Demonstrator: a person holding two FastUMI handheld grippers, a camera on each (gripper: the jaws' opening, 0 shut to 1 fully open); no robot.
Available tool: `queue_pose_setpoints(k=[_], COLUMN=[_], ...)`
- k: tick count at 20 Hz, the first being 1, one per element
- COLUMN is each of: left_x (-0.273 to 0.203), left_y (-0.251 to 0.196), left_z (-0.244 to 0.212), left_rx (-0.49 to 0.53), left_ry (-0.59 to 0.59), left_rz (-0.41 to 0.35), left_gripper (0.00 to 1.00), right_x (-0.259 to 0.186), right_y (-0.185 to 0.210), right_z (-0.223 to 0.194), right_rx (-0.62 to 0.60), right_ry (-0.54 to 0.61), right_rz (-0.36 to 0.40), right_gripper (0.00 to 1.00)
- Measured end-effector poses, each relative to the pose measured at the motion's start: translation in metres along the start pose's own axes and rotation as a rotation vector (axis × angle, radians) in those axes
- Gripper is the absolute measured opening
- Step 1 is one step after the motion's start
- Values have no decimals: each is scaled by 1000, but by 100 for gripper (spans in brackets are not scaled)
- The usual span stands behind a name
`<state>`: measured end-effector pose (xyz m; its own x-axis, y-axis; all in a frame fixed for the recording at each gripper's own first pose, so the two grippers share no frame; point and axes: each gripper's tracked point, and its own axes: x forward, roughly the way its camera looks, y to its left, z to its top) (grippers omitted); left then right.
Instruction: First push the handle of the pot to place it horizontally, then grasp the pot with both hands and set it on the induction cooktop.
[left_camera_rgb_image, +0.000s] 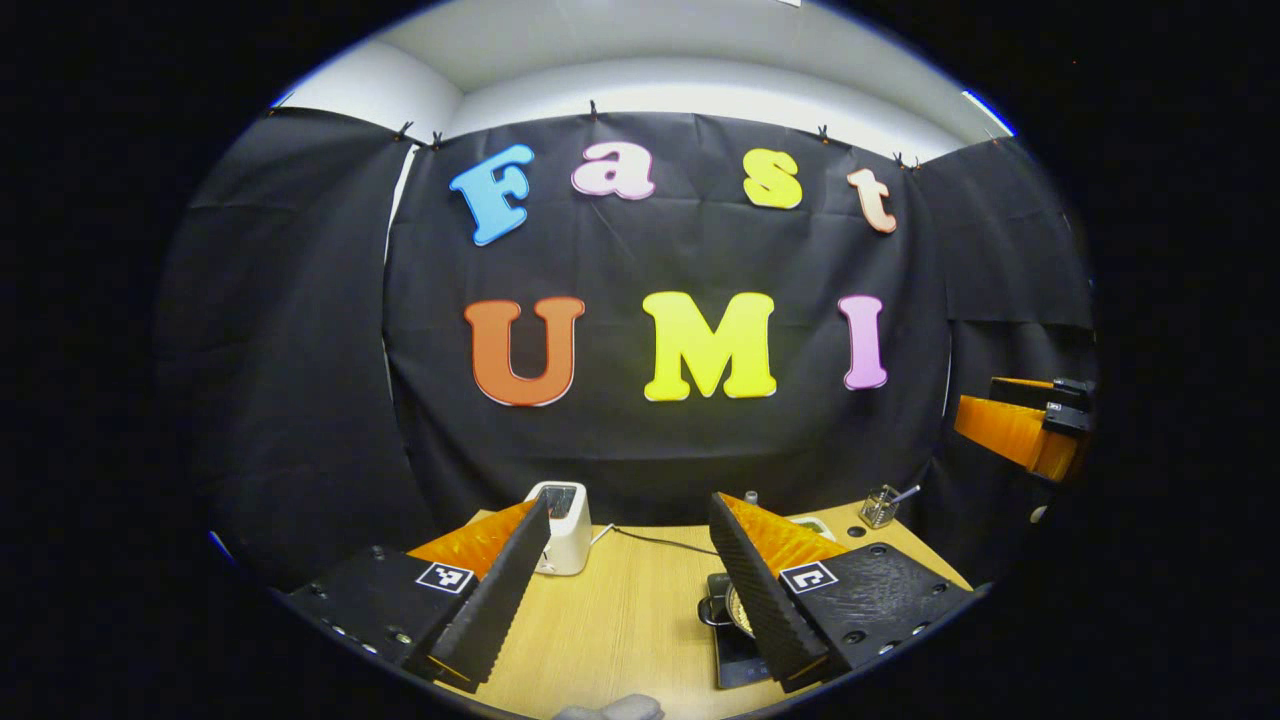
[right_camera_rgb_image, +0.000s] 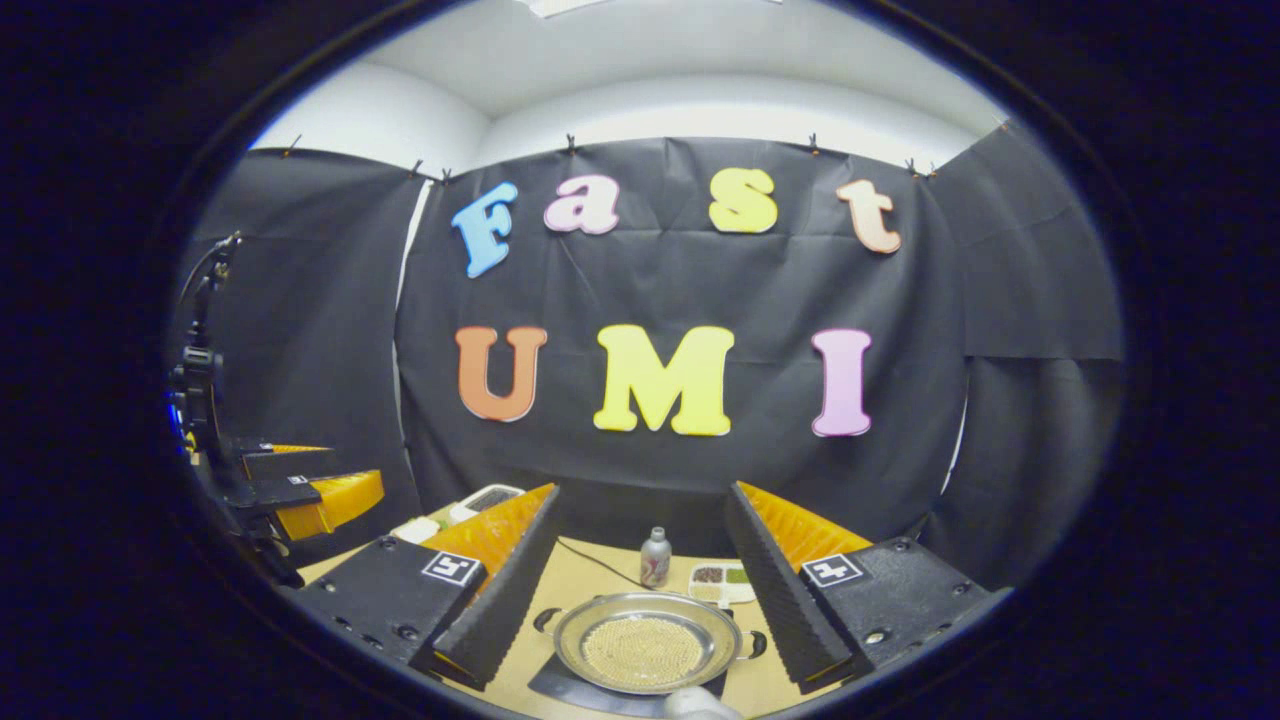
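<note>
Both tongs stand wide with nothing between them. In the right gripper view the right tongs (right_camera_rgb_image: 640, 600) frame the pot (right_camera_rgb_image: 648, 640), which sits on the dark induction cooktop (right_camera_rgb_image: 560, 682) with its side handles pointing left and right, so the set-down looks finished and the hands clear. A small bottle (right_camera_rgb_image: 655, 556) and a sectioned dish (right_camera_rgb_image: 722, 582) stand behind it. In the left gripper view the left tongs (left_camera_rgb_image: 625, 590) hang over bare worktop (left_camera_rgb_image: 620, 620), the pot (left_camera_rgb_image: 728, 608) half hidden by the near finger, a toaster (left_camera_rgb_image: 562, 527) farther back.
</note>
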<state>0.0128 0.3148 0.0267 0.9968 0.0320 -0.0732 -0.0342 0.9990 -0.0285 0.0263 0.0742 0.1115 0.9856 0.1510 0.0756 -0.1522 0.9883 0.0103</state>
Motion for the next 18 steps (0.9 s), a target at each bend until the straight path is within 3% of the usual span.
queue_pose_setpoints(k=[4,8,18], left_x=[-22,-46,-54], left_y=[19,35,20], left_z=[28,18,18], left_rx=[-15,-36,-49], left_ry=[-73,-71,-88], left_rz=[10,23,-38], left_gripper=[95,95,95], right_x=[-24,-46,-58], right_y=[5,1,-2], right_z=[19,24,-2], right_rx=[19,15,22], right_ry=[-39,-87,-30], right_rz=[-11,-45,-63], right_gripper=[100,100,100])
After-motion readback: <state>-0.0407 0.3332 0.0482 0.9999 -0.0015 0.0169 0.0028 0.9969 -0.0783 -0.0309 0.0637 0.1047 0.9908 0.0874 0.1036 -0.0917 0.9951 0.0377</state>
